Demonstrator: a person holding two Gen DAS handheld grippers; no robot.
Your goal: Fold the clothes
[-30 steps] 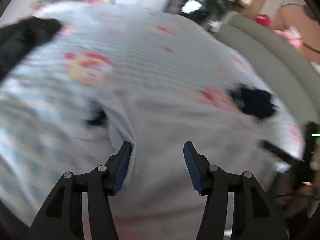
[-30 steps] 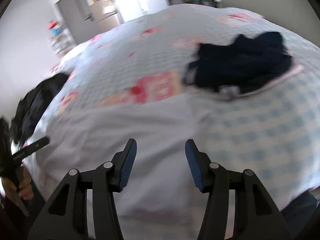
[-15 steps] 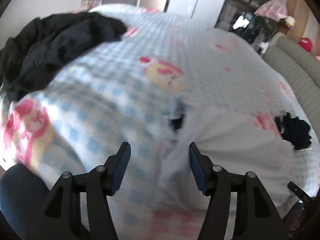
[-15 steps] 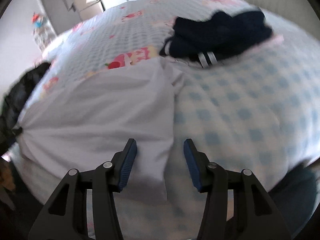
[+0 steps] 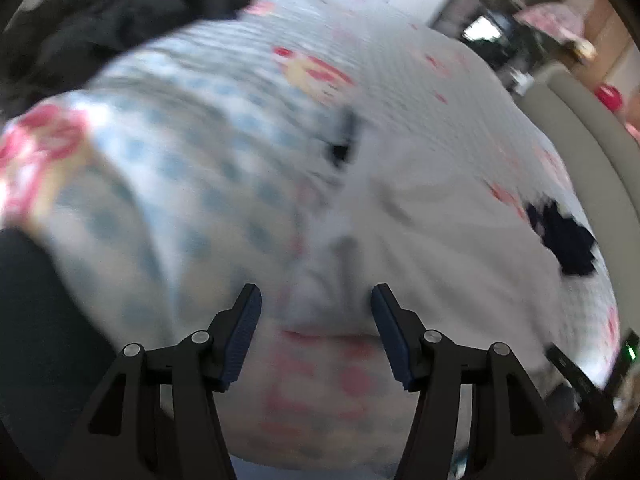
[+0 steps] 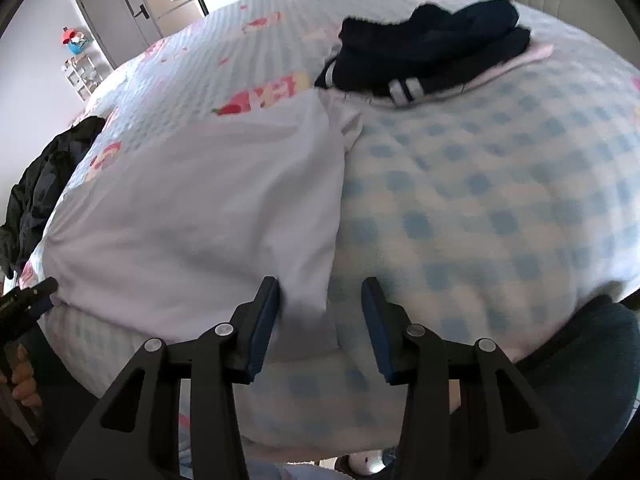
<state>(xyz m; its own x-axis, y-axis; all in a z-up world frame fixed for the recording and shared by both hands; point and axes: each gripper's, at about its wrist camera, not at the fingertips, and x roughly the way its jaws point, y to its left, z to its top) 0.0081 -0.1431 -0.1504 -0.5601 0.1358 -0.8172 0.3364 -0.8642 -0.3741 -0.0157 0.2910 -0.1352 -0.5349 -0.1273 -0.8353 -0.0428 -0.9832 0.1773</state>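
Note:
A white garment (image 6: 200, 208) lies spread flat on a bed with a blue-checked cover (image 6: 500, 200). My right gripper (image 6: 320, 312) is open, its jaws astride the garment's near right corner at the bed's front edge. My left gripper (image 5: 316, 320) is open over the garment's near left corner (image 5: 332, 280), where the cloth is bunched. The white garment stretches right in the left wrist view (image 5: 440, 220), which is blurred. The left gripper's tip also shows in the right wrist view (image 6: 28, 300).
A folded navy garment with white stripes (image 6: 428, 52) lies on the bed beyond the white one; it also shows in the left wrist view (image 5: 568, 240). A heap of black clothes (image 5: 100, 20) lies at the far left. A padded headboard (image 5: 580, 128) runs along the right.
Both grippers have come down to the near corners of the white garment. The left view swung back toward the garment's left corner; the right gripper dropped closer to the right corner.

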